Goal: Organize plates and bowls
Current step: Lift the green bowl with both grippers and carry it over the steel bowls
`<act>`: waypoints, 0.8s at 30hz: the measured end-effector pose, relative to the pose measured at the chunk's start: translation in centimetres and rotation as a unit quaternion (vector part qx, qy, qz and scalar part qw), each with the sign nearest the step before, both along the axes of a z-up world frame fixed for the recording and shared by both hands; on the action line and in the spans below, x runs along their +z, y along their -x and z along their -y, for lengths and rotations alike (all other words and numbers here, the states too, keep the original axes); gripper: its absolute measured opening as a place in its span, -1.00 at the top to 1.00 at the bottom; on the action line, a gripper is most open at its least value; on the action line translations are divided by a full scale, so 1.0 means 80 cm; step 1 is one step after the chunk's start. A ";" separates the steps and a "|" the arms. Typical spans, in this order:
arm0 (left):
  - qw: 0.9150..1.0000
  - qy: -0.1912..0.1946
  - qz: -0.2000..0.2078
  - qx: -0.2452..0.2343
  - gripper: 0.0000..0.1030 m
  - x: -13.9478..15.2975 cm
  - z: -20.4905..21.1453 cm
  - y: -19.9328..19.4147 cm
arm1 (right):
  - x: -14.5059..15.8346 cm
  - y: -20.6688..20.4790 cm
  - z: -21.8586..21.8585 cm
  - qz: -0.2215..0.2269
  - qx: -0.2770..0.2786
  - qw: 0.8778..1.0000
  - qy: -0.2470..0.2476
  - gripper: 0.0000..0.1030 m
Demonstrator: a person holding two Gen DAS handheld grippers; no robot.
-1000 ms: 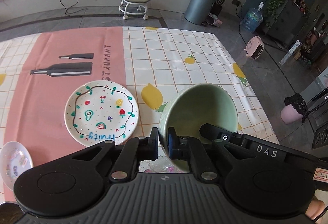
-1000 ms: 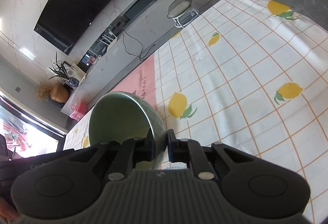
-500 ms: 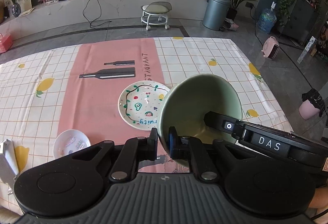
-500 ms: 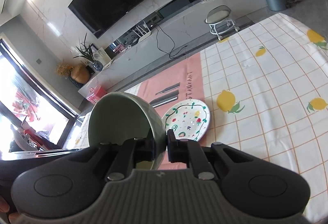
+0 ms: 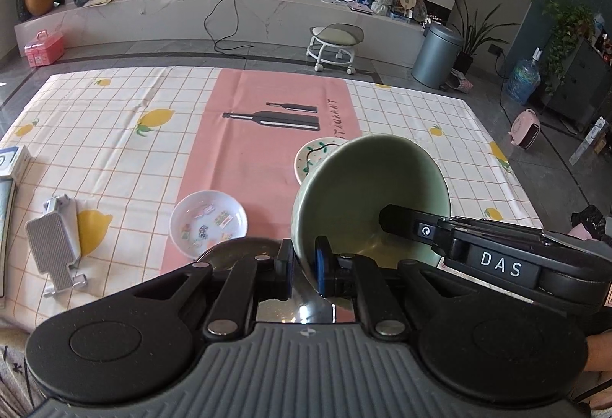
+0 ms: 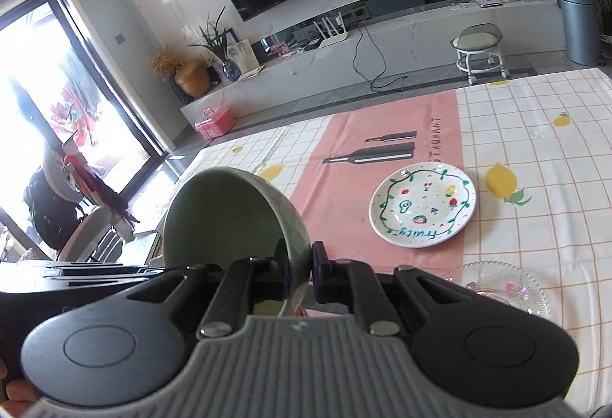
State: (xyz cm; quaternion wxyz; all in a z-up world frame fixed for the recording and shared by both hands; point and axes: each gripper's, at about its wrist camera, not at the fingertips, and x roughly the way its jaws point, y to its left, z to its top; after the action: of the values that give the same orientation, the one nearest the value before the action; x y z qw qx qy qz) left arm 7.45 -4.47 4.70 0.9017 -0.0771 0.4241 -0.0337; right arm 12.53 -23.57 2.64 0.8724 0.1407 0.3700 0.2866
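**Desk:** What is held, and how?

**Photographer:** One pale green bowl (image 5: pixel 367 196), glazed and plain, deep and round-bottomed, tipped on its side above the bench (image 5: pixel 114 135). Both grippers grasp it. The left gripper (image 5: pixel 304 267) has its jaws clenched on the rim nearest its camera, one finger outside the wall and one inside. The right gripper (image 6: pixel 300 270) does the same on the opposite rim; in the left wrist view its black body reaches into the bowl from the right.

**Desk:** Left to right across the bench, what else?

**Photographer:** In the left wrist view, a grey ribbed holder (image 5: pixel 53 246) lies flat near the left edge. Next comes one small white dish (image 5: pixel 208 221) with coloured stickers inside, on the pink strip of the cloth. Just below it, a dark round rim shows behind the left finger; I cannot tell what it is. Then one white plate (image 6: pixel 422 209), painted with fruit, a green vine border and the word "Fruity" in blue, partly hidden behind the bowl from the left but whole in the right wrist view. Farthest right, one clear glass plate (image 6: pixel 505 288) with a beaded rim, near the right gripper.

**Desk:** The count?

**Photographer:** One green bowl, one small dish, one painted plate, one glass plate. The bowl touches none of them.
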 end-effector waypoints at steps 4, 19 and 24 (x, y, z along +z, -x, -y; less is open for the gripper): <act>1.000 0.009 -0.017 0.025 0.76 -0.013 -0.023 0.012 | -0.011 0.007 -0.026 -0.014 0.024 1.000 0.011 0.82; 0.996 0.031 -0.048 0.064 0.74 -0.065 -0.062 0.042 | -0.051 0.012 -0.080 -0.053 0.073 0.994 0.069 0.82; 0.996 0.025 -0.050 0.065 0.73 -0.074 -0.064 0.045 | -0.058 0.014 -0.090 -0.056 0.079 0.992 0.085 0.82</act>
State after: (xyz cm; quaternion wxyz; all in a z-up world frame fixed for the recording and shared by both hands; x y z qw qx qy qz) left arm 3.81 0.65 -1.23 0.8772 -0.1290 0.4621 0.0183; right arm 11.40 -16.39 -2.02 0.8339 0.0520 0.4512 0.3137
